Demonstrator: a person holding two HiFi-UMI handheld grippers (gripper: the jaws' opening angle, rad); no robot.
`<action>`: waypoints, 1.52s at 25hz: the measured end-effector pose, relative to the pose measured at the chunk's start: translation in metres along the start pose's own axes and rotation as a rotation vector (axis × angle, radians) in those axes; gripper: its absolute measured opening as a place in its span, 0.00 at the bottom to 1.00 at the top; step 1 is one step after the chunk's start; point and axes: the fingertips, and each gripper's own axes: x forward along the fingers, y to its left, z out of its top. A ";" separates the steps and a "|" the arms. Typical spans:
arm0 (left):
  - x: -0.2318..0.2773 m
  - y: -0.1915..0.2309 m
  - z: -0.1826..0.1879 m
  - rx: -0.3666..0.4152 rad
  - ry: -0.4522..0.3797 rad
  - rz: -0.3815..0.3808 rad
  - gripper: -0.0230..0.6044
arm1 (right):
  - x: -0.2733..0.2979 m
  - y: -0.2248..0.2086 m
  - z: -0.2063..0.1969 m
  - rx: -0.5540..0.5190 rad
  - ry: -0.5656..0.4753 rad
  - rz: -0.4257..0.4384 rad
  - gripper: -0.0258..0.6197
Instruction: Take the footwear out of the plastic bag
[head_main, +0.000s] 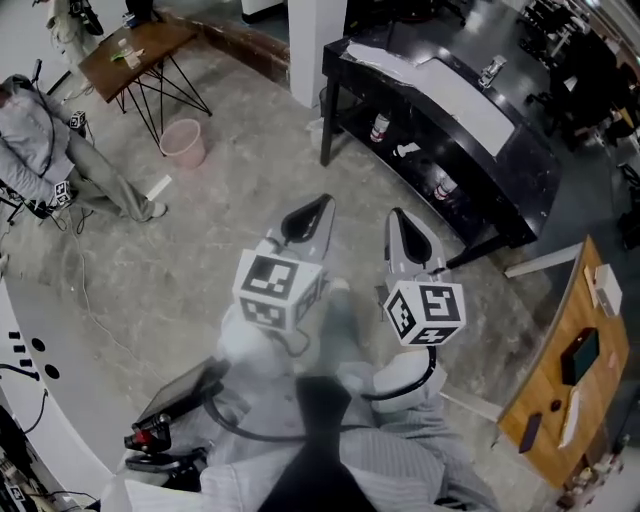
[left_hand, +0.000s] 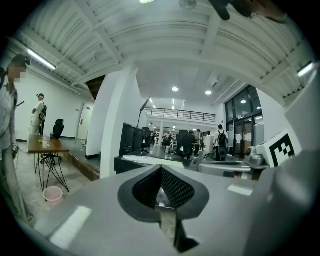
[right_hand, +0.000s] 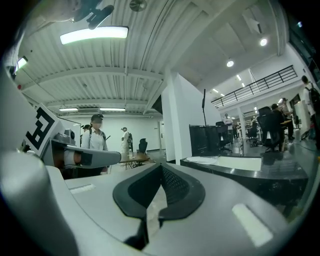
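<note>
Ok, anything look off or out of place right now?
Yes: no plastic bag or footwear shows in any view. The left gripper and right gripper are both shut on nothing, pointing out across the room.

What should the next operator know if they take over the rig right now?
The left gripper has its jaws shut and holds nothing; it is raised over the floor.
The right gripper is the same, close beside it.
The plastic bag and footwear are in no view. The black table stands ahead.
Done: nothing that shows.
Left: find the bag, open it, and take the footwear out.
</note>
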 end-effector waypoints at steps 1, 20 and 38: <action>0.021 0.006 0.002 -0.002 0.000 0.006 0.04 | 0.017 -0.013 0.004 -0.002 -0.003 0.008 0.06; 0.386 0.123 0.063 -0.004 0.051 -0.035 0.04 | 0.320 -0.232 0.061 0.015 0.018 0.030 0.06; 0.639 0.239 0.051 -0.033 0.321 -0.276 0.04 | 0.548 -0.364 0.064 0.183 0.172 -0.033 0.06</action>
